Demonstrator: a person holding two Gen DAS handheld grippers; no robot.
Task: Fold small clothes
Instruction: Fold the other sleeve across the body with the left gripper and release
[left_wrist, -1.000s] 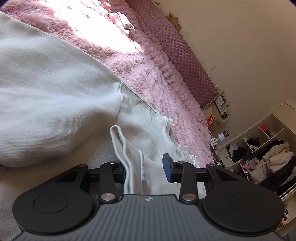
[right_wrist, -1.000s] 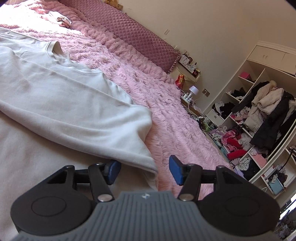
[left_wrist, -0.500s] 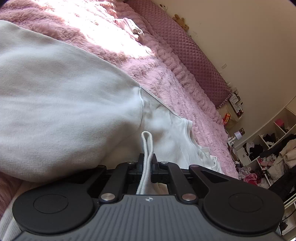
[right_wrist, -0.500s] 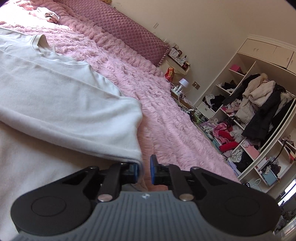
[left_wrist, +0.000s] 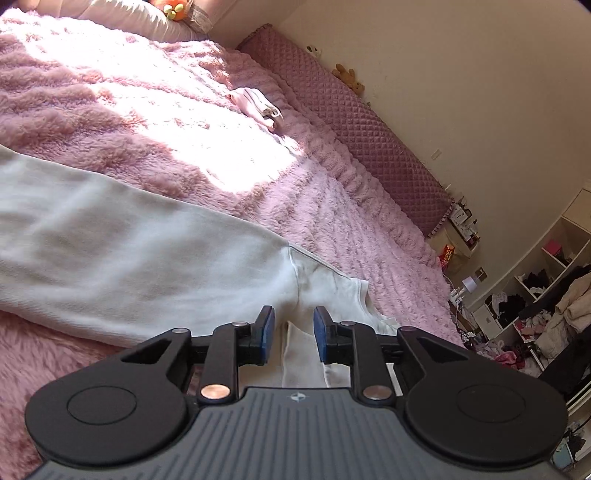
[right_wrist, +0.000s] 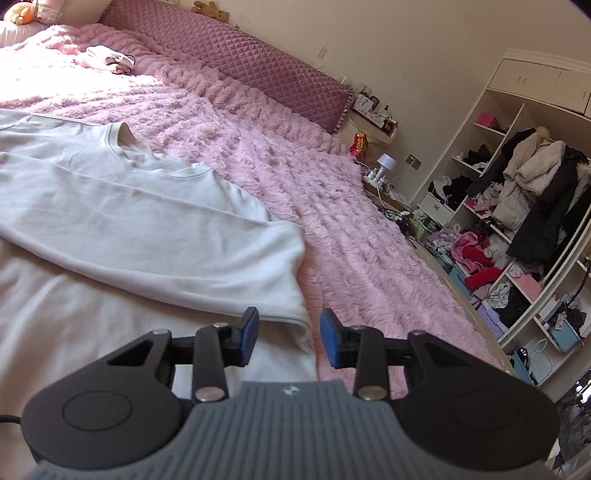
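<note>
While the white sweatshirt (left_wrist: 140, 258) lies spread on the fuzzy pink blanket (left_wrist: 129, 122), sleeves folded across its body, the left gripper (left_wrist: 293, 330) hovers over a fabric fold near the collar, jaws opening, blue pads clear of cloth, nothing gripped. Small pink garment (left_wrist: 255, 105) sits well apart, up toward the quilted headboard (left_wrist: 354, 129). Right gripper (right_wrist: 289, 338) hangs above the folded sleeve's cuff (right_wrist: 291, 321) at the sweatshirt's right edge, jaws also opening, pads not touching it. Cluttered shelves (right_wrist: 517, 229) far right.
</note>
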